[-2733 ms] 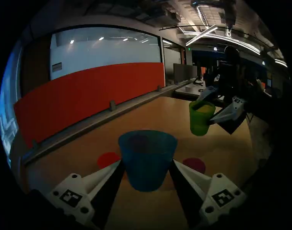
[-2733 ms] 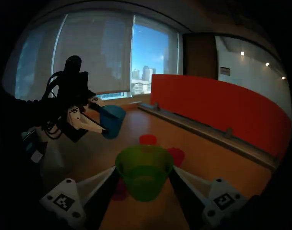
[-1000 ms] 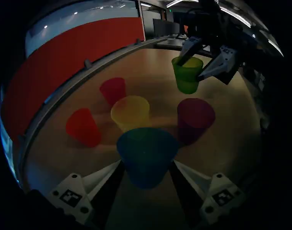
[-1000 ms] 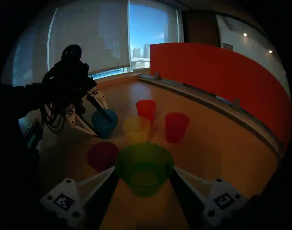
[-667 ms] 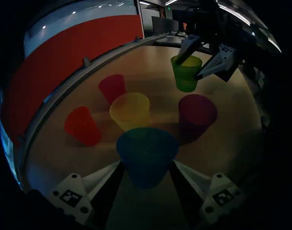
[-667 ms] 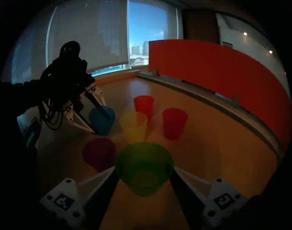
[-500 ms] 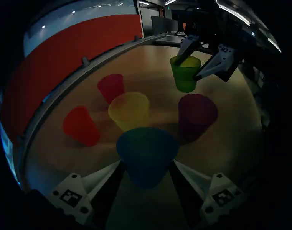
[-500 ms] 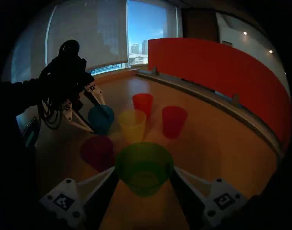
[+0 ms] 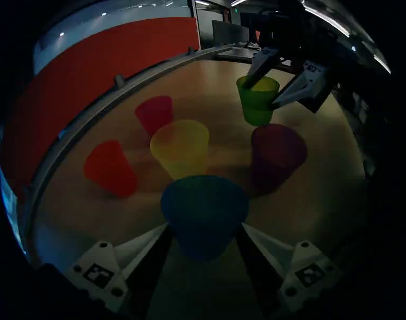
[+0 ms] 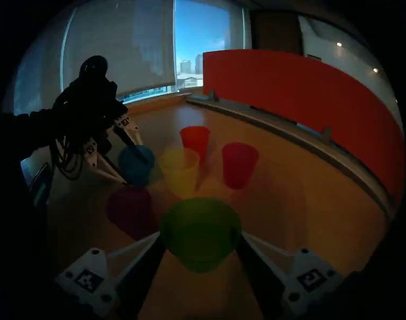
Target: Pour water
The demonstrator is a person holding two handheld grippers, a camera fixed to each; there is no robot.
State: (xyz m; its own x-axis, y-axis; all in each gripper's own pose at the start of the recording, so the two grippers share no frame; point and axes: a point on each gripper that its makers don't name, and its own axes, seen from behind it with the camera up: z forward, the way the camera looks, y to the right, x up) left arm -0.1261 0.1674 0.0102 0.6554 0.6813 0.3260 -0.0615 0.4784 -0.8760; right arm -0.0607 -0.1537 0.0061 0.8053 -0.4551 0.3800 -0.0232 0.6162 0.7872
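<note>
Clamping the blue cup (image 9: 204, 208), left gripper (image 9: 204, 226); right gripper (image 10: 201, 236) clamped on green cup (image 10: 201, 224); yellow cup (image 9: 180, 146), purple cup (image 9: 277, 152), two red cups (image 9: 109, 168) on table (image 9: 320, 176).

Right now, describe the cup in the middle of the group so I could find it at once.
Find the long red partition along the edge of the wooden table. In front of it four cups stand loose, and the yellow cup is the middle one. Its neighbours are an orange-red cup, a red cup and a dark purple cup; it alone is yellow.
</note>
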